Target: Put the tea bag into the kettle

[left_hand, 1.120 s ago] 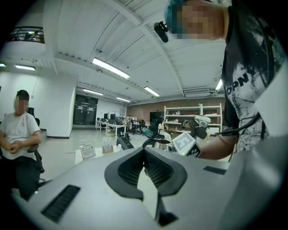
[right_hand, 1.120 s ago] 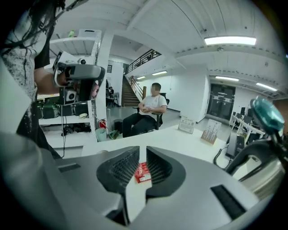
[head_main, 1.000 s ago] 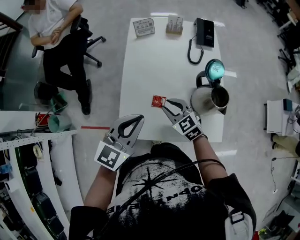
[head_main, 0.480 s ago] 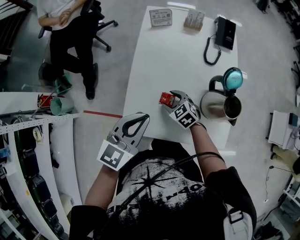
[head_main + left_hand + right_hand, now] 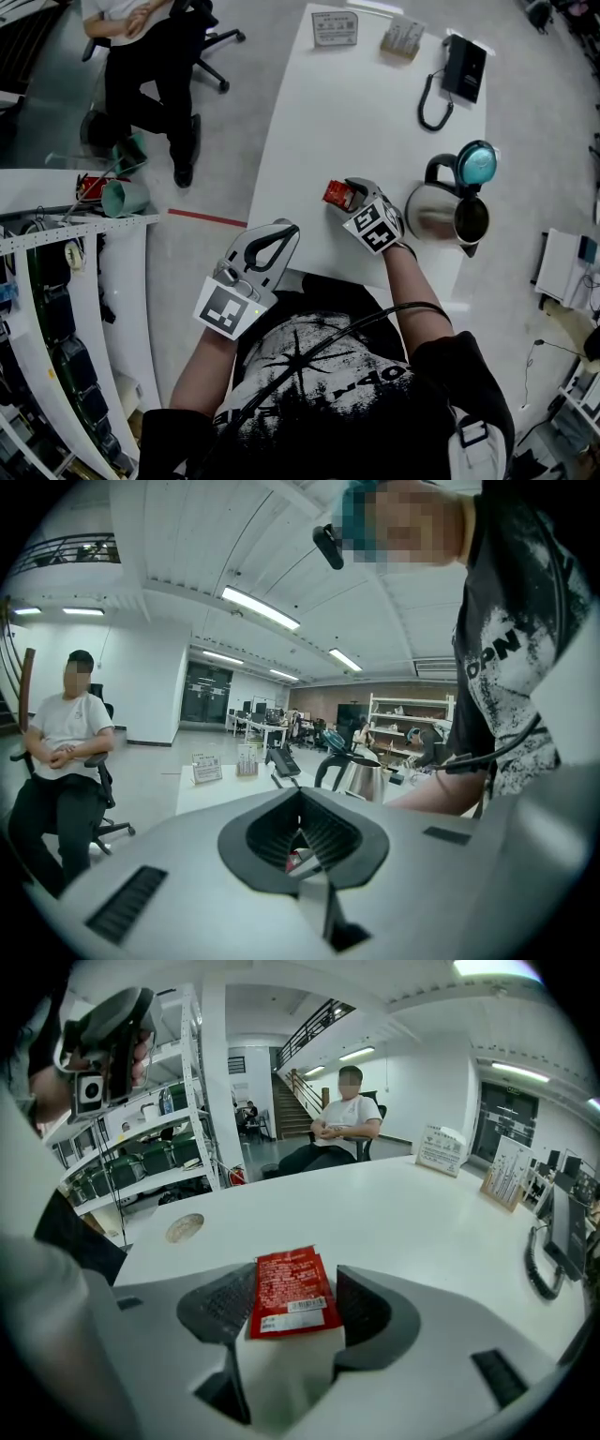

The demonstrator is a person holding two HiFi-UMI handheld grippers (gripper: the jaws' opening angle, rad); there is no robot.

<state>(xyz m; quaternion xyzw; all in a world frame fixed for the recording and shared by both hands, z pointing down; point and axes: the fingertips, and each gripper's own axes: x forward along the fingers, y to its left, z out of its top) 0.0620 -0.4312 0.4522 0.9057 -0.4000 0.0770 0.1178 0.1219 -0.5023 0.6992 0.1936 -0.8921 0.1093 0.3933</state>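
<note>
The red tea bag [image 5: 336,194] lies flat on the white table [image 5: 319,112], left of the steel kettle [image 5: 441,216] with its teal lid [image 5: 476,161] flipped up. My right gripper [image 5: 349,195] is down at the tea bag; its jaws are opening, and in the right gripper view the tea bag [image 5: 286,1288] rests between them without being pressed by the right gripper [image 5: 295,1279]. My left gripper [image 5: 284,230] hovers off the table's near-left edge, shut and empty. From the left gripper [image 5: 301,799] the kettle [image 5: 361,778] shows beyond the table.
A black desk phone [image 5: 464,67], a sign card [image 5: 336,28] and a small box [image 5: 403,37] sit at the table's far end. A person [image 5: 141,56] sits on a chair to the far left. Shelving [image 5: 56,309] stands at my left.
My right gripper moved forward onto the tea bag, and its jaws now stand around it. The left gripper has hardly moved. The head view shifted slightly.
</note>
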